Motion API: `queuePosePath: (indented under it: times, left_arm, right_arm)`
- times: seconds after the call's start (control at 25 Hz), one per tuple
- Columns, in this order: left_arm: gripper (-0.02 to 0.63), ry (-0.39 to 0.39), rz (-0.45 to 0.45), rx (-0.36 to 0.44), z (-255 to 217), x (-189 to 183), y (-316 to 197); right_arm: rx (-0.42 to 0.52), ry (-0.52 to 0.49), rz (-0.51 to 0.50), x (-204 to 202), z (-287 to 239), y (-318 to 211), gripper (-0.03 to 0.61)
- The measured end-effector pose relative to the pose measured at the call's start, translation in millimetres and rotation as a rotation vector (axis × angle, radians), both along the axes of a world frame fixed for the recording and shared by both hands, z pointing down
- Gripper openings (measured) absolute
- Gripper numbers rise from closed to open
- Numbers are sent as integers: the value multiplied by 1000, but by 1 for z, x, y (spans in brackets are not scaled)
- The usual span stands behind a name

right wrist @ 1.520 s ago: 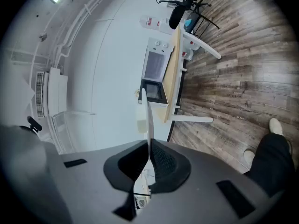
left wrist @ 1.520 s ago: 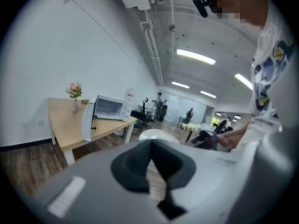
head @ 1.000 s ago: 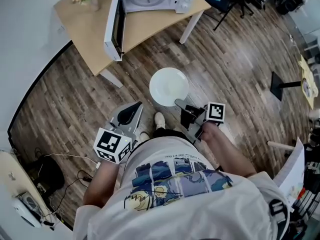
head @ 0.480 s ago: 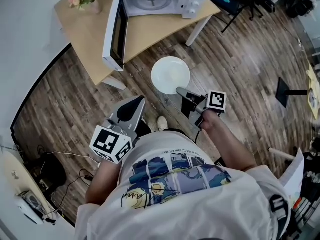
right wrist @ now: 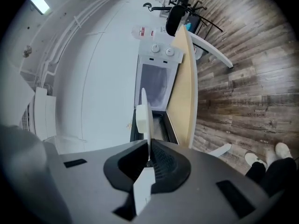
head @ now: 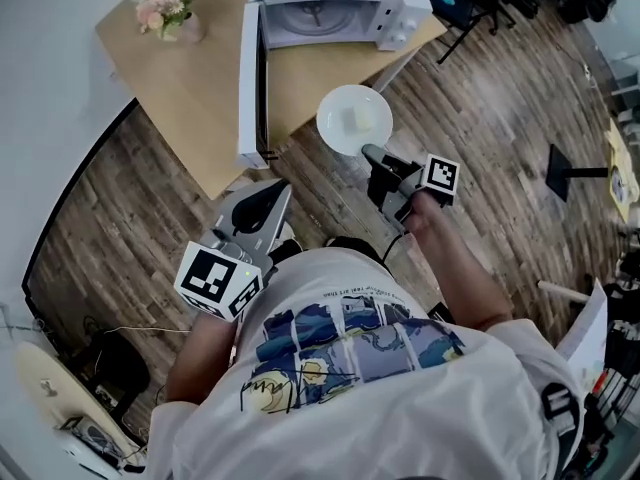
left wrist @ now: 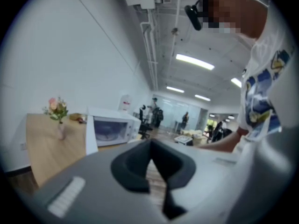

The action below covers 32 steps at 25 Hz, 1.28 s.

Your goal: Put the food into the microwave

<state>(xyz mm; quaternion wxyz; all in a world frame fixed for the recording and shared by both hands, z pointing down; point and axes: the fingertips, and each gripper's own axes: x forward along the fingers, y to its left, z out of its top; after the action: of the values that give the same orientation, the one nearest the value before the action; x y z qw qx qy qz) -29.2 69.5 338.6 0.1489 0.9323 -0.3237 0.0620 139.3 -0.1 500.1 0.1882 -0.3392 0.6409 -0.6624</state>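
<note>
A white plate [head: 354, 120] carries a small pale block of food [head: 359, 118]. My right gripper [head: 375, 158] is shut on the plate's near rim and holds it level over the table's front edge. In the right gripper view the plate [right wrist: 145, 118] shows edge-on between the jaws of the right gripper [right wrist: 148, 160], with the food [right wrist: 140, 119] on its left face. The white microwave [head: 330, 8] stands just beyond, its door [head: 252, 88] swung wide open. My left gripper [head: 270, 196] hangs lower left of the door, shut and holding nothing. The left gripper view shows the left gripper [left wrist: 150, 146] facing the microwave [left wrist: 112, 127].
The microwave sits on a light wooden table [head: 190, 78] with a vase of pink flowers [head: 168, 13] at its far left. A black stand base [head: 572, 173] and chairs are off to the right on the wood floor. A white wall curves along the left.
Both grippers have moved forward toward the table. The plate has travelled from over the floor to the table's edge, in front of the open microwave.
</note>
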Motion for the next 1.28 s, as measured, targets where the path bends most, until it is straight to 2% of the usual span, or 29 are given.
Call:
queuePosePath:
  times: [0.16,0.4,0.88,1.28]
  left_arm:
    - [8,-9,29,34,-6,-23,-23]
    - [8,-4,-28,51,-8,-42,-53]
    - [9,-60,-182,48,-16,-41,-117]
    - [9,-131,-285,-3,-6,-33,-151]
  right_arm:
    - [15,-8,61,-11,1,-38,14]
    - [5,-31,106,-20,14,-91,14]
    - [-51,-50,88,-15,48,-217,14]
    - [-77,-92,89,-17,81,-306,14]
